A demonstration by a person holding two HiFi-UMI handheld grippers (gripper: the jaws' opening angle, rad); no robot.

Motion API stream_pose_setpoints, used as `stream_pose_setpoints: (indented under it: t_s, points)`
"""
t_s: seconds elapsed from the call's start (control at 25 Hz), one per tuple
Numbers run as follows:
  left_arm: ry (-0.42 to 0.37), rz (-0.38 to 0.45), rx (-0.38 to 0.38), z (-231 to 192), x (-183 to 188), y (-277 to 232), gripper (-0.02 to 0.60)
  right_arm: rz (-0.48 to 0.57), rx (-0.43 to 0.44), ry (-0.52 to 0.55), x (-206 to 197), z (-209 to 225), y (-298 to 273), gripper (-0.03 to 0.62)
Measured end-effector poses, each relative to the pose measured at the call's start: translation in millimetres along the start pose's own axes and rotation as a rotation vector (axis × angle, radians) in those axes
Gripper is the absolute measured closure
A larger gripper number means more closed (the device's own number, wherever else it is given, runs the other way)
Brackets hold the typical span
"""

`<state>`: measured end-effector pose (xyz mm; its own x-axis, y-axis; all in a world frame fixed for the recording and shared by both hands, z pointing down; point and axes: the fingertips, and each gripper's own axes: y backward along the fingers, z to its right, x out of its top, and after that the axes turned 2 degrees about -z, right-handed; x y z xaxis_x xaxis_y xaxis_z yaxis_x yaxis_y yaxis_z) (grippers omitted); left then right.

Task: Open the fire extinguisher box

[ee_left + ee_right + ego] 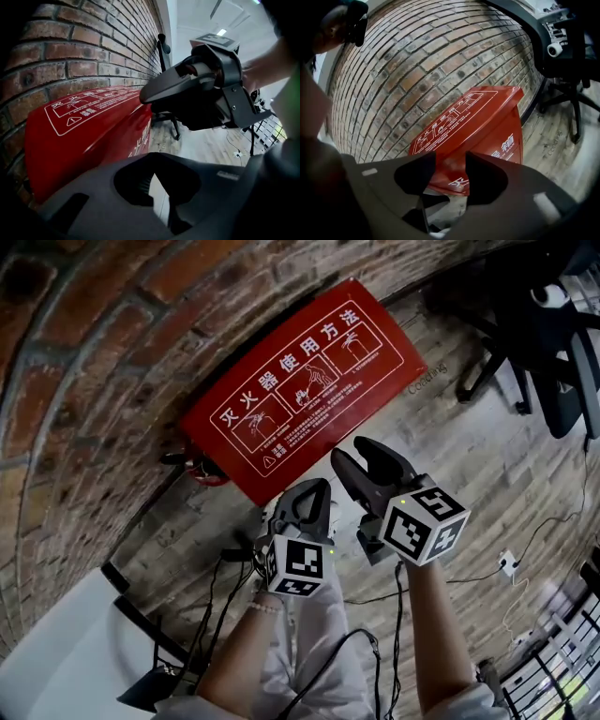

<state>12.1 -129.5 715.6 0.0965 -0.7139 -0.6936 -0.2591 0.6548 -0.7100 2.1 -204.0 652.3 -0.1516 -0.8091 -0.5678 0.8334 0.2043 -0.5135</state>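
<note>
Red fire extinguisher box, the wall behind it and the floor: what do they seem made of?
Red fire extinguisher box: probably painted sheet metal, glossy, judging by the soft reflections and crisp folded edges. Red-brown brick wall: rough, matte brick with visible mortar joints. Pale plank floor: wood-look boards; real wood or laminate is unclear.

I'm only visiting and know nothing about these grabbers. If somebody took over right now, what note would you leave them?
Left gripper: shut, empty, beside the box's near edge.
Right gripper: open, empty, aimed at the box, no visible contact.
Fire extinguisher box: red, on the wooden floor against the brick wall, lid closed.
Done: nothing opened yet.
Left: take hold of the lid's edge, probably, and lift it.
</note>
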Motion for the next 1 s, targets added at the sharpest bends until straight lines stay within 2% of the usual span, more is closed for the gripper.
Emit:
stream_pose_setpoints:
  t_s: [0.12, 0.2, 0.36, 0.44, 0.6, 0.76, 1.0]
  points:
    - [-0.044, -0.014, -0.002, 2.2, -5.4, -7.5, 0.580, 0.008, 0.064, -0.075, 1.5, 0.0, -6.9, 0.393]
    - [-0.058, -0.020, 0.005, 1.0, -7.3, -12.4, 0.580, 0.008, 0.082, -0.085, 2.7, 1.7, -10.0, 0.391]
    - [-0.062, -0.022, 0.022, -6.4, -8.1, -19.0, 0.580, 0.012, 0.091, -0.110, 1.8, 8.4, -12.8, 0.398]
    - [-0.068, -0.027, 0.025, -7.6, -8.9, -20.4, 0.580, 0.015, 0.100, -0.139, -0.2, 11.7, -13.2, 0.375]
    - [-0.062, -0.033, 0.033, -8.7, -10.6, -21.7, 0.580, 0.031, 0.124, -0.165, 2.2, 11.1, -16.0, 0.375]
    - [-0.089, -0.043, 0.038, -8.3, -11.9, -20.9, 0.580, 0.033, 0.136, -0.177, 4.1, 9.8, -18.6, 0.391]
    - [-0.074, -0.046, 0.046, -8.9, -9.7, -20.4, 0.580, 0.043, 0.139, -0.186, 5.5, 8.6, -14.6, 0.395]
